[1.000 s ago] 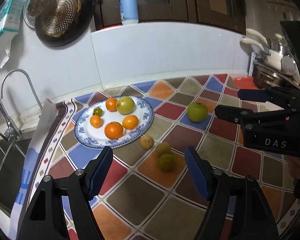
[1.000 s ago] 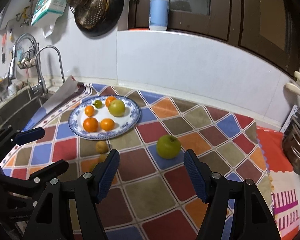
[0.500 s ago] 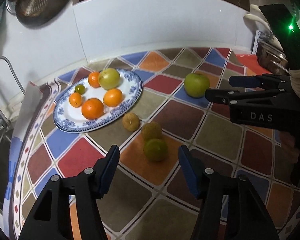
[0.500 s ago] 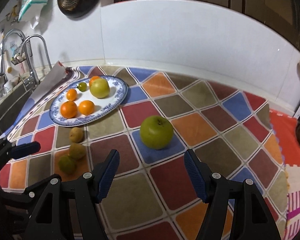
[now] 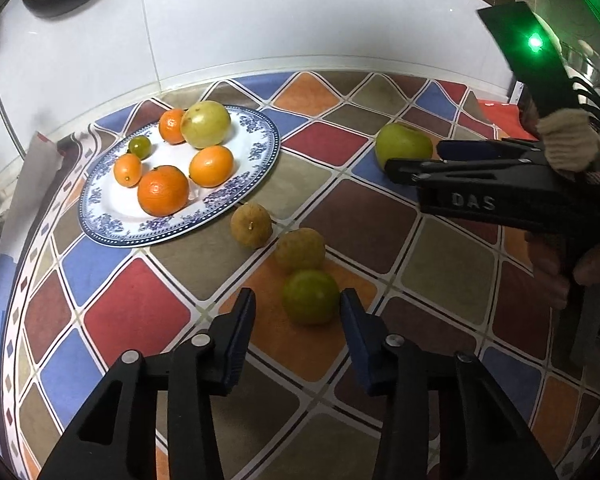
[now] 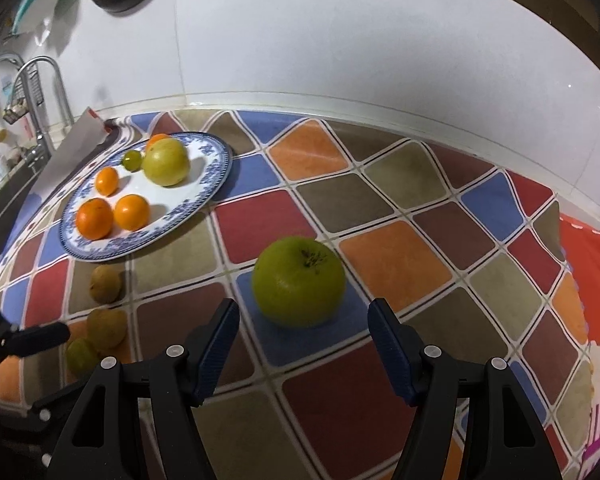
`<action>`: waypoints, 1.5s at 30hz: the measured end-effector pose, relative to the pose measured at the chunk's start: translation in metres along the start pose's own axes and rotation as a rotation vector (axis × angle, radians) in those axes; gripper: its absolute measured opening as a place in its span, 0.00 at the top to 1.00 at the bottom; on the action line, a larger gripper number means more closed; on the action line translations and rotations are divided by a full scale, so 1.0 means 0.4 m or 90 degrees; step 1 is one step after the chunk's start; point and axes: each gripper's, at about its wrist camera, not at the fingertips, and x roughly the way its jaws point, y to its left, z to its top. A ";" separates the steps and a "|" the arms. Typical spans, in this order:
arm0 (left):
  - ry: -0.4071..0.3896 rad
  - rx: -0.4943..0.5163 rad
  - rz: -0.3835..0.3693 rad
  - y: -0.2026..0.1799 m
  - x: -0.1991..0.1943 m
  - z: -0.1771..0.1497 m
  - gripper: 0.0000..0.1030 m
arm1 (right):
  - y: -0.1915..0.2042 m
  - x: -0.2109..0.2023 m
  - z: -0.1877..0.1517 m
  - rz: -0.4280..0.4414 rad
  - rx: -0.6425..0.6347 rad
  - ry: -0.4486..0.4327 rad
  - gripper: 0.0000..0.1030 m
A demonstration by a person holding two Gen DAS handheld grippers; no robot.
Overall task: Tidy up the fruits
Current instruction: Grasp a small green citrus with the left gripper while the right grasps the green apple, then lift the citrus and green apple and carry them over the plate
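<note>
A blue-patterned plate point(image 5: 112, 236) point(image 6: 216, 176) holds several oranges, a yellow-green apple point(image 5: 206, 124) and one tiny green fruit. On the checkered cloth lie two brownish fruits point(image 5: 251, 220) point(image 5: 300, 250) and a small green fruit point(image 5: 310, 296) point(image 6: 82, 356). My left gripper point(image 5: 297, 294) has that small green fruit between its closing jaws; the pads do not press on it. A big green apple point(image 6: 298, 280) point(image 5: 400, 144) sits farther right. My right gripper point(image 6: 303, 304) point(image 5: 414, 156) stands open with its tips on either side of the apple's near part, apart from it.
The white tiled wall point(image 6: 340, 60) runs behind the cloth. A sink tap point(image 6: 40, 80) stands at the far left and a red mat point(image 6: 584, 256) lies at the right edge. A gloved hand point(image 5: 568, 144) holds the right gripper.
Both grippers have come down and forward toward the cloth. The left jaws have narrowed around the small green fruit. The right jaws keep their width and now flank the apple.
</note>
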 end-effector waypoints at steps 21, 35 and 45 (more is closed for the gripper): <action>-0.033 0.005 -0.010 0.004 -0.033 0.004 0.71 | 0.012 -0.017 -0.002 0.017 0.010 -0.006 0.51; -0.109 0.010 -0.024 0.012 -0.156 -0.004 0.71 | 0.047 -0.189 -0.034 -0.003 0.027 -0.056 0.51; -0.143 0.016 -0.026 0.043 -0.239 -0.038 0.71 | 0.110 -0.298 -0.053 -0.010 0.031 -0.090 0.51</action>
